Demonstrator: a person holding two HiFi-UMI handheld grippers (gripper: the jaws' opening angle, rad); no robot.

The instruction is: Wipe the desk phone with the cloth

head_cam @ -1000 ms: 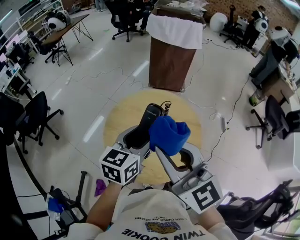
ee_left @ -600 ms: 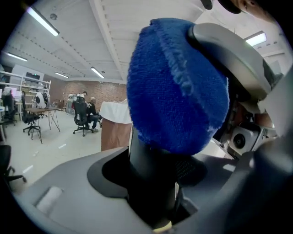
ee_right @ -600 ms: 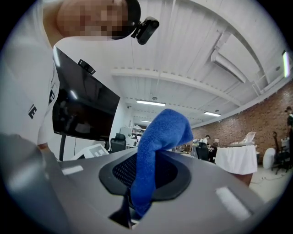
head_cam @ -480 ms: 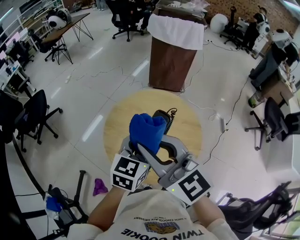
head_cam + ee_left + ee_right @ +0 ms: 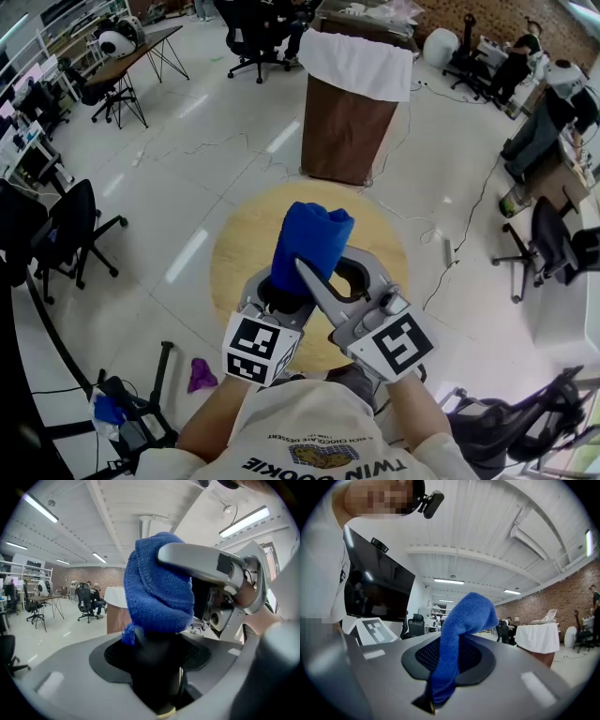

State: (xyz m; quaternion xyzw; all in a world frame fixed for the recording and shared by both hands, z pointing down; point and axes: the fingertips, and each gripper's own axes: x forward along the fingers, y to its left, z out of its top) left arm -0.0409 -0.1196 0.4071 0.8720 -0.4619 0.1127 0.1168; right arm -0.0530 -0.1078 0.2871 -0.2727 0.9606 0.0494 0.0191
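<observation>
Left gripper view: my L gripper point(image 5: 157, 660) is clamping the dark phone handset point(image 5: 152, 639) upright above the round table point(image 5: 380, 239). R gripper point(image 5: 443, 677) is pinching the blue cloth point(image 5: 466, 613), which is draping over the handset's top. Risk: I'm gripping only a cloth edge, so hard rubbing could be tugging it free, or levering the handset out of the L jaws.

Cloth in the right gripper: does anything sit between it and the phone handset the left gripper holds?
Nothing visible. The blue cloth, pinched in the right gripper, lies directly on the upper end of the dark phone handset clamped in the left gripper.
</observation>
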